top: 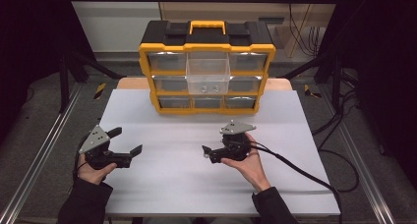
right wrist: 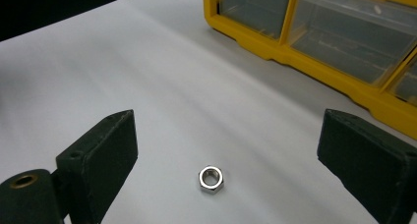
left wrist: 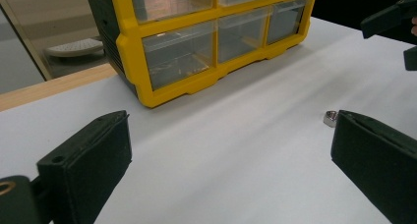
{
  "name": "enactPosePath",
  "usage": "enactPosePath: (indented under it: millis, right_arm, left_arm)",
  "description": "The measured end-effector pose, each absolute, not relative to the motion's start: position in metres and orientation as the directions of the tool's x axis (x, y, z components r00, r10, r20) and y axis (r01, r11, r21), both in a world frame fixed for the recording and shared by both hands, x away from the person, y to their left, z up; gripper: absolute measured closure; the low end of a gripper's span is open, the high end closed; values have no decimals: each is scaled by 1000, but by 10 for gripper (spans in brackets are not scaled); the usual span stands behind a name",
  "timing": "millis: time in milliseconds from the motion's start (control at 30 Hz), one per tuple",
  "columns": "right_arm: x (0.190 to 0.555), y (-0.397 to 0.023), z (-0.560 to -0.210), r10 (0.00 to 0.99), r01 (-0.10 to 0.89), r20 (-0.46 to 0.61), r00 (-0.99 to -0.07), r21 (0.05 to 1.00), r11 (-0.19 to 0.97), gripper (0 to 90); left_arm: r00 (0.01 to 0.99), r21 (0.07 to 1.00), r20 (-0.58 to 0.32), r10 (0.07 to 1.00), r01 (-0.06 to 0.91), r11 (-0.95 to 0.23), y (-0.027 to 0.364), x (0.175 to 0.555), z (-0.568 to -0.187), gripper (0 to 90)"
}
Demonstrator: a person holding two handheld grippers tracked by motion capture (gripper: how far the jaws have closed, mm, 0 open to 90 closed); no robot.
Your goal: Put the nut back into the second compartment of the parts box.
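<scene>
While right gripper [right wrist: 223, 160] hovers w/ jaws spread, hex nut [right wrist: 212, 179] lies flat on table [top: 162, 184] mid-area, between jaws. Left gripper [top: 125, 144] spread, empty, near left edge. Advise: lower square, centre nut, pinch across flats. Organizer's [top: 207, 67] top-middle drawer [top: 208, 75] open.

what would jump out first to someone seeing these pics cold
The yellow and black drawer cabinet at the far edge of the white table, with one clear middle drawer pulled out. Next, the small steel hex nut lying on the table between the open jaws of the right gripper, while the left gripper waits open, apart.
</scene>
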State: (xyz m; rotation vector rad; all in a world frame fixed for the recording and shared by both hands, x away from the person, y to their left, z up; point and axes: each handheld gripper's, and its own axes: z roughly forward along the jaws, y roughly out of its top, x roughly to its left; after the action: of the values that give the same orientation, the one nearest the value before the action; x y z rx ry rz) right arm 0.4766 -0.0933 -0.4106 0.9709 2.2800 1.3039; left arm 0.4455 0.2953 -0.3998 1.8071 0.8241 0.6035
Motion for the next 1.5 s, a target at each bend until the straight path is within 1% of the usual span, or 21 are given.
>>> enactPosePath:
  millis: [733,867,1067,1233,1333,1500]
  right_arm:
    - [486,-78,-444,702,457,45,-710,789,411,88]
    - [487,-77,-449,698,455,41,-714,786,419,97]
    - [488,-74,-455,704,470,47,-708,776,421,144]
    - [489,-72,-461,697,470,44,-715,769,433,211]
    - [489,-71,-462,700,482,51,-712,761,434,230]
    - [490,-69,-467,701,484,45,-711,755,443,290]
  left_arm:
    - [642,933,28,767,259,-250,295,445,-400,12]
    - [641,933,29,767,258,-251,294,445,-400,11]
    - [642,933,29,766,258,-252,294,445,-400,12]
    - [642,933,30,766,258,-252,294,445,-400,12]
    - [642,932,30,766,258,-253,294,445,-400,12]
    - [643,932,30,766,258,-253,294,445,-400,12]
